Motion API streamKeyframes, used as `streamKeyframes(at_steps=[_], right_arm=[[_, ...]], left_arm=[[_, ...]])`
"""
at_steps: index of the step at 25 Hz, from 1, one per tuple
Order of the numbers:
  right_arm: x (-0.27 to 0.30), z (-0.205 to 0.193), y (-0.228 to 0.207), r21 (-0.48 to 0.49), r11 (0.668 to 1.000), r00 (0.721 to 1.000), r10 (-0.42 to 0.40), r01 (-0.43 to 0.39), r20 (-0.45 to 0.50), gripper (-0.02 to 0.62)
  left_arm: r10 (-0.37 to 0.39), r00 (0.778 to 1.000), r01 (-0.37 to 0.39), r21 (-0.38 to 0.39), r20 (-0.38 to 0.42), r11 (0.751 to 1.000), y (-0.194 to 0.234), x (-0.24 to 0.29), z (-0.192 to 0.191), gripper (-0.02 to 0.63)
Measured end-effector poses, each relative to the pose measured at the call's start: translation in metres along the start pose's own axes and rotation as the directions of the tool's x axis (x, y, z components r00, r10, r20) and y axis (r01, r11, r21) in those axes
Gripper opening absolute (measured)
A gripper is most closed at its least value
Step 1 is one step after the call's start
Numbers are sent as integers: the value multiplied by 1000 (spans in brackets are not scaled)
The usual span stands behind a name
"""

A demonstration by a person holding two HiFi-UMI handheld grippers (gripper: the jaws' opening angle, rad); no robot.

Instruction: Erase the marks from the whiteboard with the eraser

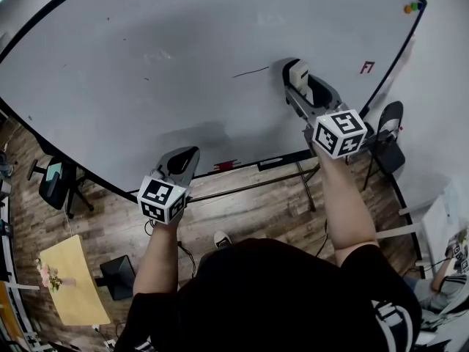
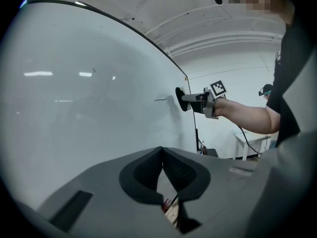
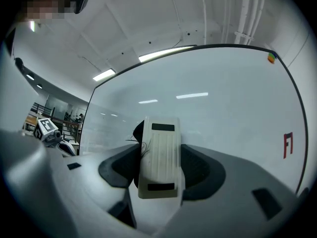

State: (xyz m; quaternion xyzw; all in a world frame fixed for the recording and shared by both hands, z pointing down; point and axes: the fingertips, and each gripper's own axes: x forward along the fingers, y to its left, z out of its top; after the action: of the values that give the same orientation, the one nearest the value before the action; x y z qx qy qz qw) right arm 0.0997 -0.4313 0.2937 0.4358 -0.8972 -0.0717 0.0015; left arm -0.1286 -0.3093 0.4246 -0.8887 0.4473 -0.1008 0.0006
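Bright, even indoor light comes from long ceiling strip lamps (image 3: 104, 75), which glare as pale streaks on the glossy white whiteboard (image 3: 223, 133). In the head view, soft grey shadows lie on the board beside the left gripper (image 1: 182, 160) and the right gripper (image 1: 297, 75). Wide-angle lenses bow the board's black frame. Both gripper views darken to black at the corners. The cream plastic eraser (image 3: 159, 155) looks slightly soft.

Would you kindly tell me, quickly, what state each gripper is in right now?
Left gripper: shut, holding nothing.
Right gripper: shut on the eraser.
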Motion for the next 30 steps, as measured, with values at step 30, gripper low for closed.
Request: streamKeyframes(at_steps=[30], right_arm=[[39, -6, 1, -109, 989, 994, -100, 104, 37, 245]], left_arm=[[-24, 1000, 24, 19, -14, 1000, 32, 8, -8, 11]])
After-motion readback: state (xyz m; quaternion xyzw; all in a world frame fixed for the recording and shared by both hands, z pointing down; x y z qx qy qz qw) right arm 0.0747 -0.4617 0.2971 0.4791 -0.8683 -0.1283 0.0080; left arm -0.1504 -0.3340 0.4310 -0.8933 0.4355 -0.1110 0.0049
